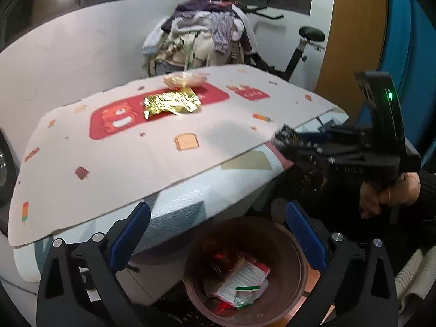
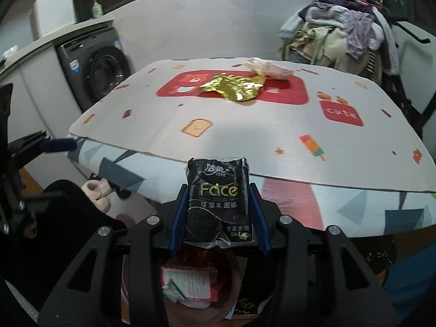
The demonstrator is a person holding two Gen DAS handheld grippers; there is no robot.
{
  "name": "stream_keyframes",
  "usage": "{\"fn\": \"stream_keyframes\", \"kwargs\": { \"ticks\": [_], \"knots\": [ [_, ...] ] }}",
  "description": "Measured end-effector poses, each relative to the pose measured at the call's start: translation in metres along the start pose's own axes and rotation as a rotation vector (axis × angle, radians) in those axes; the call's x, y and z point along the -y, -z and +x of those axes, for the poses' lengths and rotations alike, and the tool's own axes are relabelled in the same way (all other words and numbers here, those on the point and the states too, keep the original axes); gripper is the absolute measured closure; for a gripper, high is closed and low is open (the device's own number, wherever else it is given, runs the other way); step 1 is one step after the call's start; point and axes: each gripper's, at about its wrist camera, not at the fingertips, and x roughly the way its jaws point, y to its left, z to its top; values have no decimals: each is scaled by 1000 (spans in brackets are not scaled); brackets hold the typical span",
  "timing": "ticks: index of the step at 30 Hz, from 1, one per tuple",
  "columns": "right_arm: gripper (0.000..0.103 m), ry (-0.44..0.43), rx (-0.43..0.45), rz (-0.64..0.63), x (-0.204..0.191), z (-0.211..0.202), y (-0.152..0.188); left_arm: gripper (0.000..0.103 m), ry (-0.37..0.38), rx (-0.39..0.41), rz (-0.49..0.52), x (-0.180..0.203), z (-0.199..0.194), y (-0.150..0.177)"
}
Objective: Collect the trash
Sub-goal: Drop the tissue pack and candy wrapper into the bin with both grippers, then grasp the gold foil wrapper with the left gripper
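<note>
left tool wide open, empty, over bin; right tool clamped on black tissue pack; gold wrapper on surface.

Table, one, topped by a pale printed mat with a red bear panel, toast and ice-lolly motifs; geometric-patterned cloth beneath shows at the near edge. On the red bear panel: crumpled gold foil wrapper. Just behind the wrapper, touching it: crumpled clear plastic bag.

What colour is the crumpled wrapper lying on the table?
Shiny gold; the wrapper shows best in the right wrist view.
</note>
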Motion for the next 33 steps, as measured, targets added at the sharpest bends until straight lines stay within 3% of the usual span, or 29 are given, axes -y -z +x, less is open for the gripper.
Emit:
{"fn": "stream_keyframes", "kwargs": {
  "ticks": [5, 22, 25, 29, 33],
  "knots": [
    [57, -39, -26, -38, -11, 8, 8, 6, -33, 86, 16, -5, -13, 12],
    [55, -96, -115, -156, -37, 30, 17, 6, -74, 42, -142, -35, 5, 15],
    [45, -100, -116, -162, -38, 29, 18, 6, -76, 40, -142, -34, 5, 16],
    [9, -67, -104, -159, -37, 29, 17, 6, -76, 36, -139, -34, 6, 16],
    [6, -30, -111, -126, -30, 32, 16, 6, -76, 33, -135, -34, 7, 16]
  ]
}}
